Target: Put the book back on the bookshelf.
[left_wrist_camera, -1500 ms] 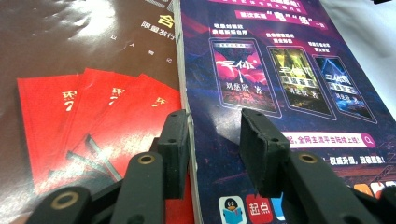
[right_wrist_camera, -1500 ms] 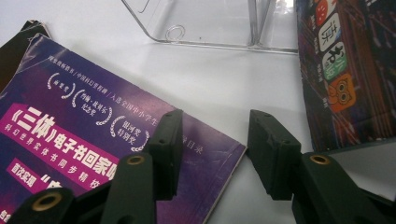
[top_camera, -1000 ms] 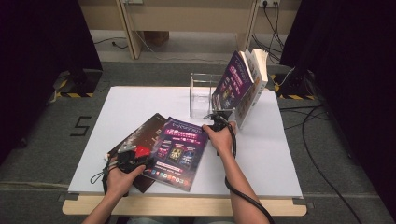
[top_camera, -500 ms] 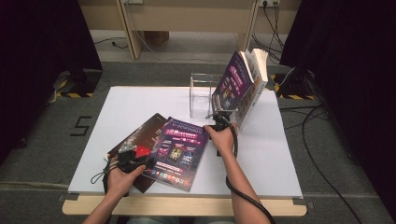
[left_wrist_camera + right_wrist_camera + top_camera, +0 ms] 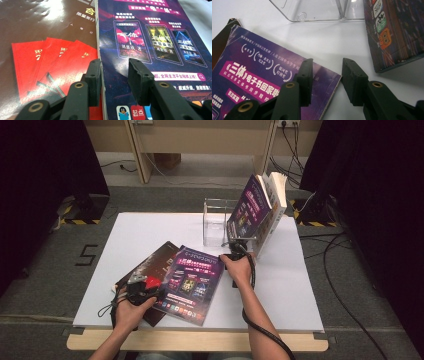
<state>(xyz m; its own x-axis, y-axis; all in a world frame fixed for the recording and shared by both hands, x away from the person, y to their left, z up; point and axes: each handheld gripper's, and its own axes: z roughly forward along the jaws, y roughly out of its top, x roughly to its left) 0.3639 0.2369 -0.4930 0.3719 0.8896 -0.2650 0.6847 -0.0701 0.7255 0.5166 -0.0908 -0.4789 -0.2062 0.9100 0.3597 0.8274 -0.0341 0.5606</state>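
Right gripper [image 5: 325, 75] unclenched, jaws just closing, over purple magazine [image 5: 269, 85] corner, clear stand [image 5: 317, 10] beyond, left gripper [image 5: 113, 75] unclenched

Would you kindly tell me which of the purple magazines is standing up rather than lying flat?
The purple magazine propped against the books beside the clear holder; the other purple one lies flat.

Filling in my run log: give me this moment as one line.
left tool: open, over booklet near edge | right tool: jaws closing, nothing gripped, at booklet's far corner | stand: one booklet leaning
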